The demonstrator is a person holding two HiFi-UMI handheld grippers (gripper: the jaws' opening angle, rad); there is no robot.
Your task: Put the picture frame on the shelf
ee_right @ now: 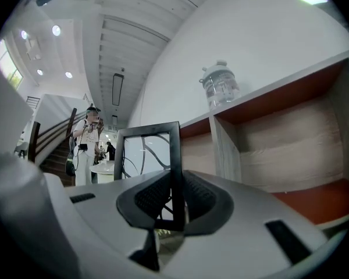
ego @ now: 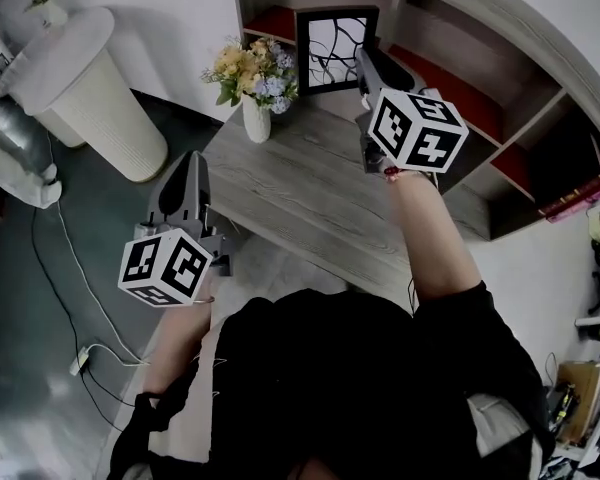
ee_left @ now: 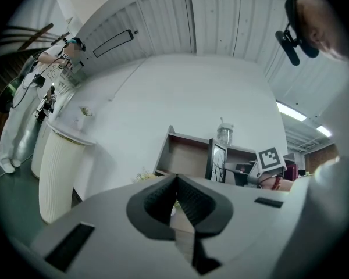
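Black rectangular picture frame (ego: 336,46) clamped in right tool (ee_right: 173,201).

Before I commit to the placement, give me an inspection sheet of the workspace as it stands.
Surface: grey wood-grain table in front of the shelf.
Job's things: black picture frame upright before the wooden shelf with red compartment floors, seemingly not yet inside.
Clutter: white vase of flowers near the table's far edge.
Grippers: right gripper jaws shut on the frame's edge; left gripper jaws together, empty, by the table's left edge.
Cables: white cable across the dark floor.
Surroundings: white ribbed pedestal; clear bottle atop the shelf.
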